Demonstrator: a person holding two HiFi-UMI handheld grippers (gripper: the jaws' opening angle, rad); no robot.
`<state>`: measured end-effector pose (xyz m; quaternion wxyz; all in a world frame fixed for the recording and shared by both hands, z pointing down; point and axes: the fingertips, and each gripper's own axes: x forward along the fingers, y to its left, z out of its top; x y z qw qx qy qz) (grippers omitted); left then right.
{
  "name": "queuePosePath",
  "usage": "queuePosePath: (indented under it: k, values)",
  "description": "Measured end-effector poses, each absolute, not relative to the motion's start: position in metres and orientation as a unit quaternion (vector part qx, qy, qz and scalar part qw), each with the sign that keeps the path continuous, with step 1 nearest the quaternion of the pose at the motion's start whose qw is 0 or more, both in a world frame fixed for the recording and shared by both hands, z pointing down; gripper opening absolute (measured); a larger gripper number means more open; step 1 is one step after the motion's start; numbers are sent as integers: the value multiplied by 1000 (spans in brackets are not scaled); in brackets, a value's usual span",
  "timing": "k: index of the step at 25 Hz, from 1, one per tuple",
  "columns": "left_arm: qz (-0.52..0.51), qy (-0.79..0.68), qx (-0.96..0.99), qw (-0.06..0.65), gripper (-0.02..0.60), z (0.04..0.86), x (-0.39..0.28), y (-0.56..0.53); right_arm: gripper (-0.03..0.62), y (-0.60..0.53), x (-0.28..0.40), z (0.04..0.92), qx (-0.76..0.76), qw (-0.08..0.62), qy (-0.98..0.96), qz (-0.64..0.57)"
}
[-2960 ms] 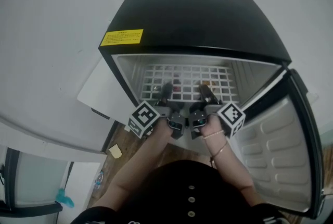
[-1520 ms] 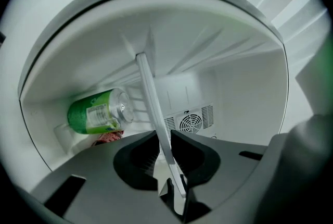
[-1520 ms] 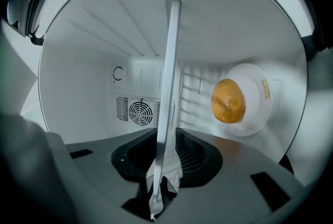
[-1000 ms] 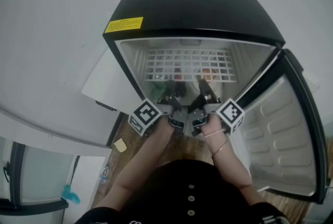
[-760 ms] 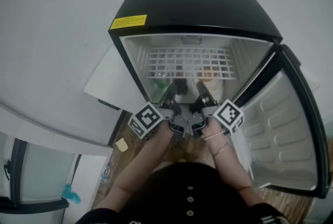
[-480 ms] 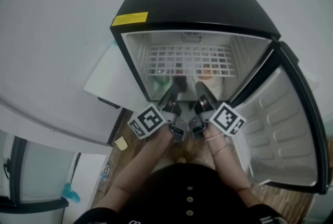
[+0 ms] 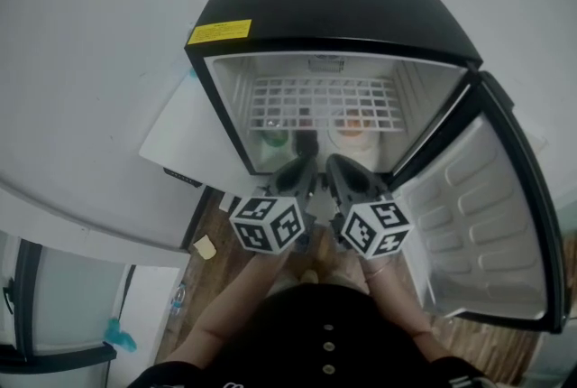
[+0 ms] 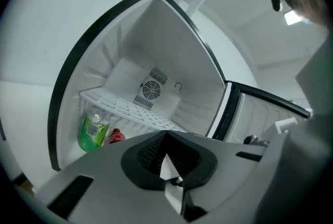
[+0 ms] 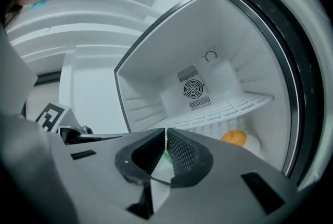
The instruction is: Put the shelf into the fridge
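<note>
The white wire shelf [image 7: 325,100] lies level inside the open black fridge [image 7: 343,7], across its upper part; it also shows as the shelf [image 8: 127,107] and the shelf [image 9: 229,108] in the two gripper views. My left gripper [image 7: 302,170] and right gripper [image 7: 337,170] hang side by side just outside the fridge's opening, below the shelf and apart from it. Both are shut with nothing between their jaws. In their own views the left gripper [image 8: 165,134] and right gripper [image 9: 165,132] point into the cabinet.
Under the shelf stand a green bottle [image 8: 92,132] and a red-capped bottle [image 8: 115,137] at the left, an orange [image 9: 234,137] at the right. The fridge door [image 7: 469,224] stands open to the right. A white cabinet [image 7: 180,143] sits left of the fridge.
The shelf went from the front of the opening deeper into the fridge. Both grippers then let go of it and drew back out toward the person.
</note>
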<state>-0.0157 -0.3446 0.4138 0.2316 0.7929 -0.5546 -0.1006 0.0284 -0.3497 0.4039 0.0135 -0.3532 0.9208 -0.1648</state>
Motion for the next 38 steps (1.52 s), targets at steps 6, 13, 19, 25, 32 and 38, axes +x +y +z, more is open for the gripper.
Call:
queuePosePath:
  k: [6, 13, 19, 25, 32, 38]
  values:
    - [-43, -564, 811, 152, 6, 398, -7, -330, 23, -327, 25, 385, -345, -9, 935, -89]
    - [-38, -563, 813, 147, 6, 402, -3, -320, 18, -309, 28, 392, -349, -23, 934, -67]
    - [-4, -575, 808, 125, 6, 408, -5, -314, 11, -305, 28, 395, -350, -22, 933, -79]
    - [-5, -582, 804, 122, 6, 408, -5, -307, 11, -302, 32, 393, -360, -32, 930, -63]
    - [-12, -580, 805, 125, 6, 407, -4, -304, 10, -301, 33, 392, -365, -32, 928, -60]
    - [-17, -581, 805, 122, 6, 406, -4, -302, 9, -299, 33, 394, -368, -37, 927, -56]
